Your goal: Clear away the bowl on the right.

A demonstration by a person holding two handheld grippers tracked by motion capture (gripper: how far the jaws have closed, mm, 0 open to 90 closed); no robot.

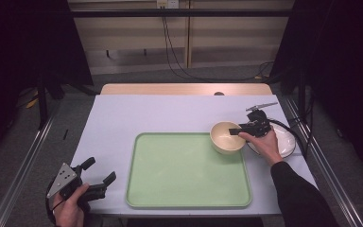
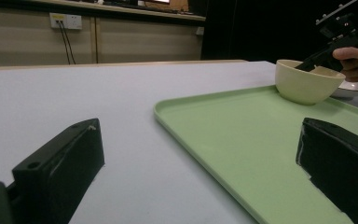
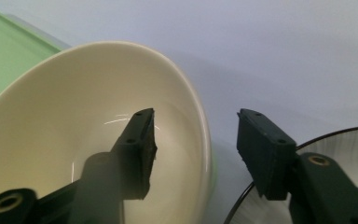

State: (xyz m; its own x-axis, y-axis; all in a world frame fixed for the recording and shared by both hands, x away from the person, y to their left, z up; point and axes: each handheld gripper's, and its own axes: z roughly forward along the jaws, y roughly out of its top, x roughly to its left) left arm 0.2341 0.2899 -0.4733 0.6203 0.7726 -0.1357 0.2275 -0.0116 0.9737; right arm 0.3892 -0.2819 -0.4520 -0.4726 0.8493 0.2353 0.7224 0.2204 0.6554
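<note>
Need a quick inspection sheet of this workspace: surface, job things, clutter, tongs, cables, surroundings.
Surface: pale table, wooden strip at far edge.
Job things: green tray, bare; cream bowl on its far right corner; white plate right of it.
Clutter: nothing seen.
Tongs: left tongs open, off tray at near left; right tongs open, straddling bowl rim.
Cables: black cable from wall socket.
Surroundings: dark curtains, metal rails.
</note>
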